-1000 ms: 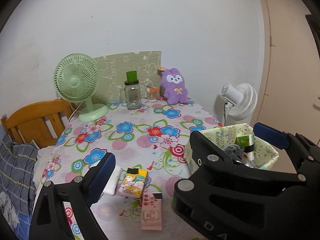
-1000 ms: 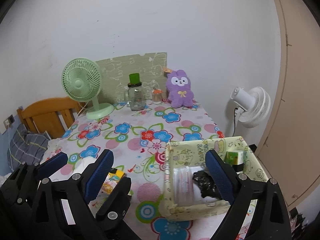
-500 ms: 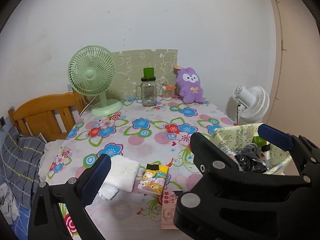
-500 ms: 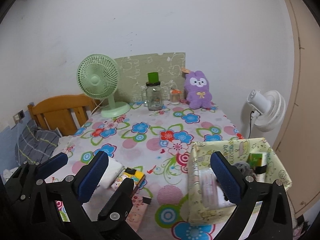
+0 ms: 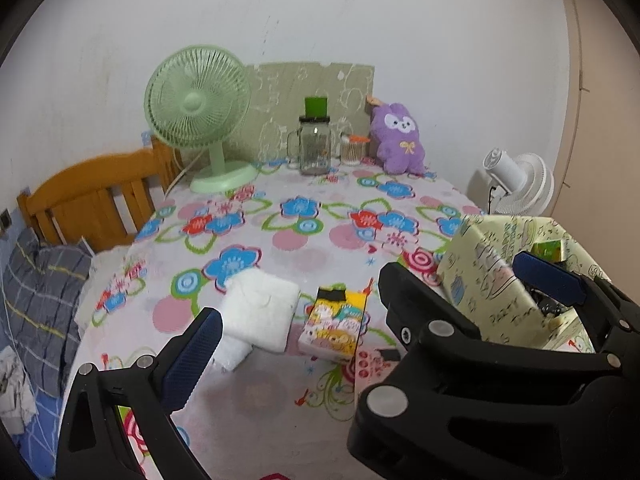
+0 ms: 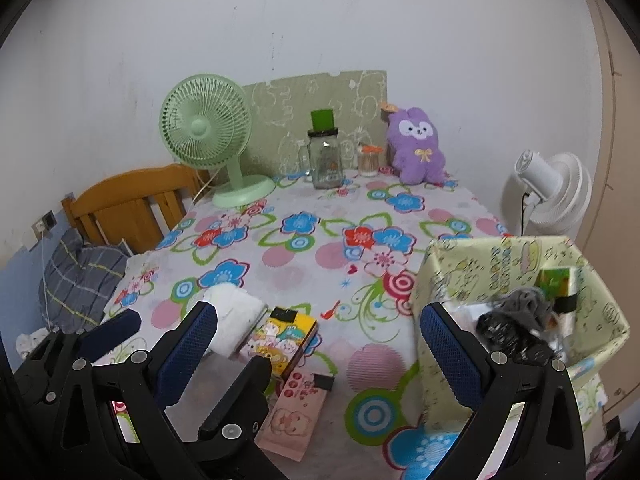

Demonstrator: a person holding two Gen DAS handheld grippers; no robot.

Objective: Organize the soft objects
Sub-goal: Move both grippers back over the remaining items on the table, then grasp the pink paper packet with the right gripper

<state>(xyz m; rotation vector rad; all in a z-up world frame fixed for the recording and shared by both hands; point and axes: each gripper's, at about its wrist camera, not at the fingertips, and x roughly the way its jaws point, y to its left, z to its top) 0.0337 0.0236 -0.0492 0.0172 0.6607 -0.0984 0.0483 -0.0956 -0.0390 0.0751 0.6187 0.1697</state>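
Note:
A folded white cloth (image 5: 260, 316) (image 6: 236, 320) lies near the front of the flowered table (image 5: 320, 248), with a yellow cartoon pack (image 5: 334, 328) (image 6: 284, 340) and a pink pack (image 6: 296, 412) beside it. On the right a pale yellow patterned box (image 6: 480, 264) holds dark crumpled fabric (image 6: 516, 320) and a small green carton (image 6: 554, 280). A purple plush (image 5: 398, 140) sits at the far edge. My left gripper (image 5: 320, 316) is open and empty above the cloth and packs. My right gripper (image 6: 318, 310) is open and empty, its right finger in front of the box.
At the back stand a green fan (image 5: 196, 120), a glass jar with a green lid (image 5: 315, 148) and a small swab jar (image 5: 352, 150). A white fan (image 6: 556, 188) is off the table's right side. A wooden headboard (image 5: 92, 200) and plaid bedding (image 5: 36, 300) are left.
Both grippers have sunk and come nearer to the table's front; the cloth and packs now look larger between the fingers. Nothing was taken hold of.

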